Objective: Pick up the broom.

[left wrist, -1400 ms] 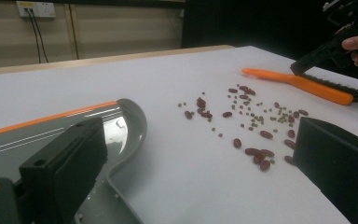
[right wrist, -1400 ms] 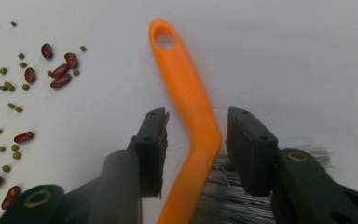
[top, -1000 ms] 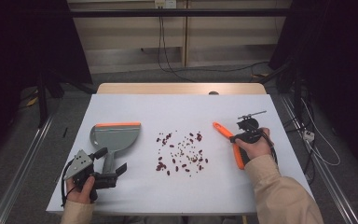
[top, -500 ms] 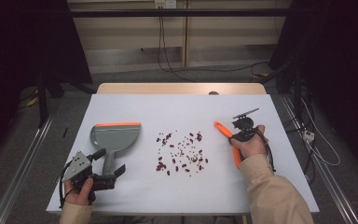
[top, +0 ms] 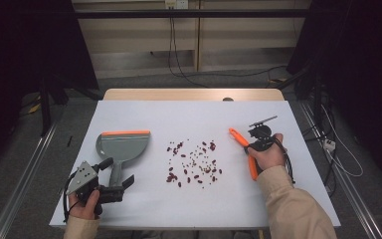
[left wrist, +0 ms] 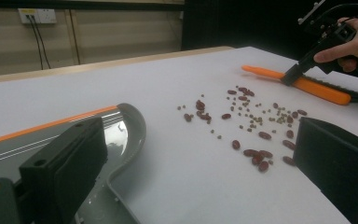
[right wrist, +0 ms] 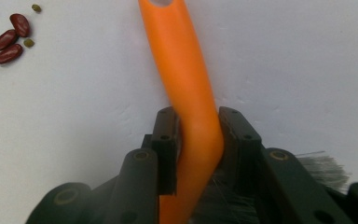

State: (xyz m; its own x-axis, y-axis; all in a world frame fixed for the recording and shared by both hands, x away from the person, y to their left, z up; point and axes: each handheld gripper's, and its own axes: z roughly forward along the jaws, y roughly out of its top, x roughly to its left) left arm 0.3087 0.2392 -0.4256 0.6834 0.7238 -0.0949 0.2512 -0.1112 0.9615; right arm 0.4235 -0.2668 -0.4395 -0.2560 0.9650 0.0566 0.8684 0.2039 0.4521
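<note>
A grey dustpan with an orange lip lies at the left of the white table. My left gripper is open at its handle, one jaw on each side. In the left gripper view the jaws of the left gripper stand wide apart, with the dustpan under the left one. Red beans and small green ones are scattered mid-table. My right gripper is shut on the orange brush where handle meets bristles. The brush lies flat at the right.
The table's white sheet runs bare behind the beans to a wooden far edge. Cables trail on the floor at the right. Metal rails flank the table on both sides.
</note>
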